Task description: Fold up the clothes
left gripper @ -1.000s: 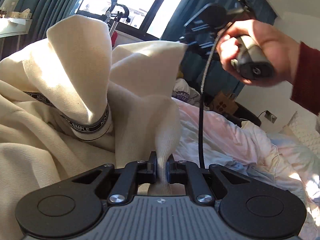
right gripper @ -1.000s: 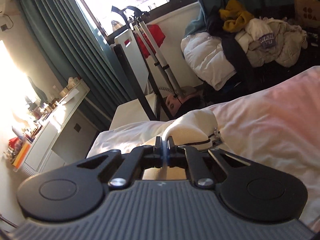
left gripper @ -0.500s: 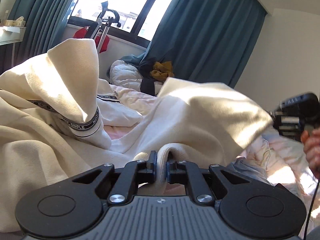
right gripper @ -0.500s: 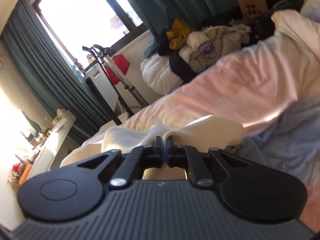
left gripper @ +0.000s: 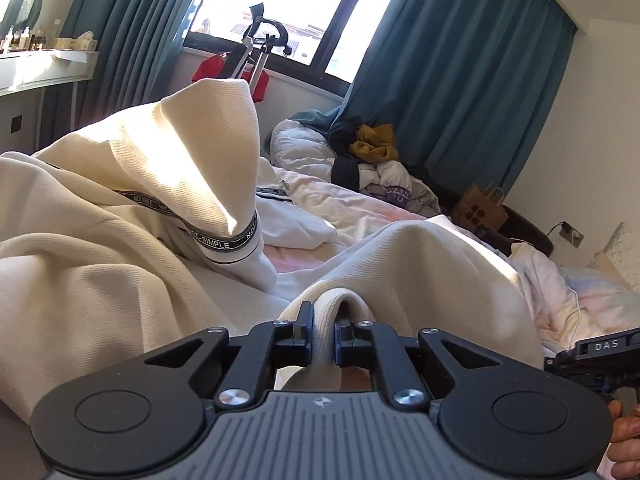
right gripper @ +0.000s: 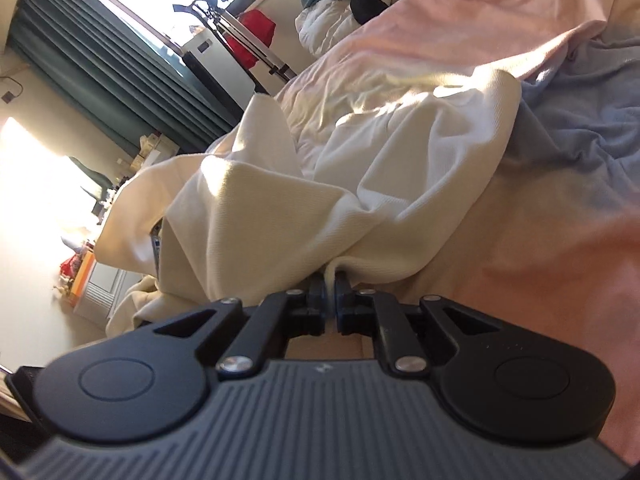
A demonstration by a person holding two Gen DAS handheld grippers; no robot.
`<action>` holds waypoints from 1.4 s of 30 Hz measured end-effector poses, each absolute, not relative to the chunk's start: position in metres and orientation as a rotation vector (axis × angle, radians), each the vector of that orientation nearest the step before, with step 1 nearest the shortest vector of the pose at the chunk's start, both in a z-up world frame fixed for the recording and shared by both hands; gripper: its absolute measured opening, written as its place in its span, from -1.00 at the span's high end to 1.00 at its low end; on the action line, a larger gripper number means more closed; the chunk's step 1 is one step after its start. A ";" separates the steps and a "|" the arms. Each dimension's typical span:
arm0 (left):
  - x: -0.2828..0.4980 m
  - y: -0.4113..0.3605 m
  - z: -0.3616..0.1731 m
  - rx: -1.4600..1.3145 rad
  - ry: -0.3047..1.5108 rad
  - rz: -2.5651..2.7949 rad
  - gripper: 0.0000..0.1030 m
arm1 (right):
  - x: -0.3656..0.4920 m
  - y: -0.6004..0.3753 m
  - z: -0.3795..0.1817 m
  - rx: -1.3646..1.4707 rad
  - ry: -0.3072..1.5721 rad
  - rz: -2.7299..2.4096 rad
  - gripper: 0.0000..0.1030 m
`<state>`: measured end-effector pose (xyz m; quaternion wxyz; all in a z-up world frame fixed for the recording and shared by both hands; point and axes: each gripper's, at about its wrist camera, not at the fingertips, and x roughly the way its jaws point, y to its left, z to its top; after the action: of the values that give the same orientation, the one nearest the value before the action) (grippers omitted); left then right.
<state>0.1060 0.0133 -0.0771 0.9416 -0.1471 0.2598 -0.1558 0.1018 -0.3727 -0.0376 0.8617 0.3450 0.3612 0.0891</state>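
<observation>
1. My left gripper (left gripper: 323, 334) is pinching a thick fold of the cream garment (left gripper: 100, 280). The cloth bulges up between its two tips.
2. My right gripper (right gripper: 330, 284) is squeezed on a thin edge of the same cream garment (right gripper: 280, 216).
3. The garment lies crumpled on the bed (right gripper: 540, 240), on a pink and blue sheet.
4. Only the left view shows a sleeve (left gripper: 208, 160) sticking up like a tent. It has a black band (left gripper: 224, 240) with the word SIMPLE near the cuff.
5. Only the left view shows my other hand (left gripper: 626, 440) at the bottom right corner.
6. Only the right view shows the garment's far edge lying flat on the sheet.
7. Both views show the window, the blue curtains (left gripper: 460, 100) and a pile of clothes (left gripper: 380, 160) near the wall.
8. In the right view, the garment stretches from the gripper up and to the right. It is too bunched up for me to tell its long way.
</observation>
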 end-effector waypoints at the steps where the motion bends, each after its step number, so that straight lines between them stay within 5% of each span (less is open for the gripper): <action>1: 0.108 0.011 -0.077 -0.302 0.532 -0.313 0.80 | 0.098 -0.379 -0.035 0.739 0.747 0.178 0.74; 9: 0.102 0.008 -0.075 -0.294 0.561 -0.293 0.80 | 0.079 -0.430 -0.032 0.891 0.636 0.068 -0.25; 19: 0.111 0.010 -0.082 -0.320 0.571 -0.297 0.79 | 0.177 -0.469 -0.071 0.814 0.733 -0.142 -0.31; 23: 0.112 0.014 -0.084 -0.344 0.569 -0.305 0.79 | 0.195 -0.477 -0.097 0.875 0.735 -0.115 -0.22; 25: 0.113 0.015 -0.084 -0.348 0.567 -0.311 0.79 | 0.194 -0.477 -0.101 0.928 0.693 -0.109 0.17; 27: 0.112 0.015 -0.084 -0.350 0.559 -0.327 0.79 | 0.192 -0.474 -0.093 0.907 0.645 -0.120 0.86; 35: 0.101 0.002 -0.077 -0.305 0.555 -0.415 0.67 | 0.153 -0.515 -0.040 0.931 0.332 -0.242 0.87; 42: 0.085 -0.032 -0.077 -0.112 0.565 -0.546 0.46 | 0.116 -0.588 -0.048 0.946 0.206 -0.502 0.87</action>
<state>0.0855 -0.0322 -0.0774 0.9224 -0.0547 0.2750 -0.2657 0.1157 -0.5878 -0.0477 0.8550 0.4498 0.0978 -0.2389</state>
